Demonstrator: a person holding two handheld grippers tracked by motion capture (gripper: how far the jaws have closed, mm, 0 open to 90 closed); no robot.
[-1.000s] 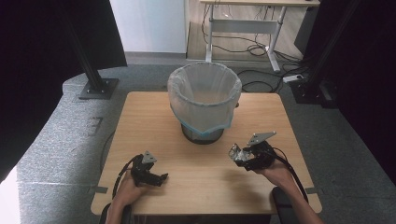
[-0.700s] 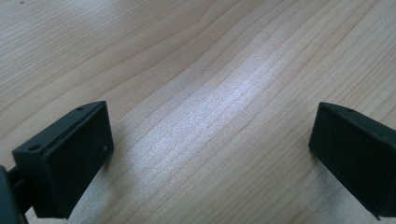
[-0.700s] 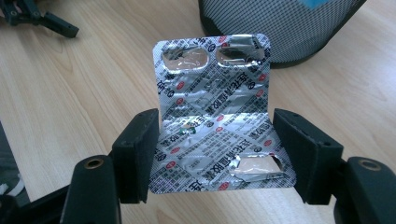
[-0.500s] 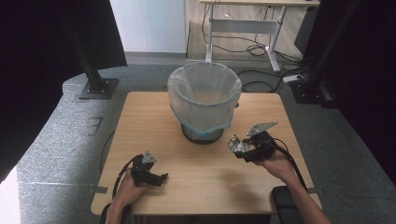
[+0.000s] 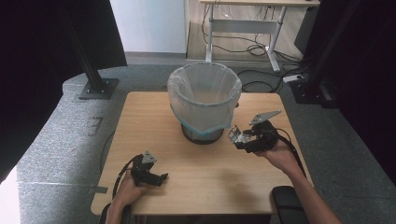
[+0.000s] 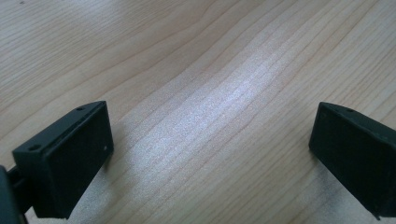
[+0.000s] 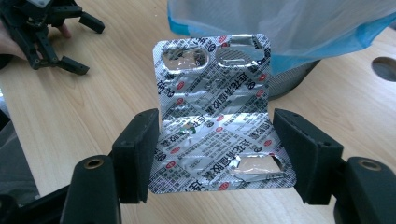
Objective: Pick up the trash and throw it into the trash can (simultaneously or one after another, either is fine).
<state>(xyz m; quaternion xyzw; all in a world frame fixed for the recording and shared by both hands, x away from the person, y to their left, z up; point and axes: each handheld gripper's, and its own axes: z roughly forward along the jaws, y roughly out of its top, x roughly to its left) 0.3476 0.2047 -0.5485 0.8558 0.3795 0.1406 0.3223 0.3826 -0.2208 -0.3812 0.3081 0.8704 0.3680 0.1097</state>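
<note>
We held the blister sheet (image 7: 217, 116) edgewise in our right claw (image 7: 217, 154) — ready for the lined bin (image 5: 204, 100); our left claw (image 6: 205, 154) gaped wide, empty.

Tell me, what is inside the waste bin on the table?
The waste bin holds a translucent plastic liner, folded over its rim. No rubbish shows inside it, though its very bottom is hidden by the near wall.

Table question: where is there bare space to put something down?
The table is bare left of the bin, and in the wide middle between the left gripper and the right gripper. It is crowded between the bin and the right gripper, which holds the foil pill sheet.
</note>
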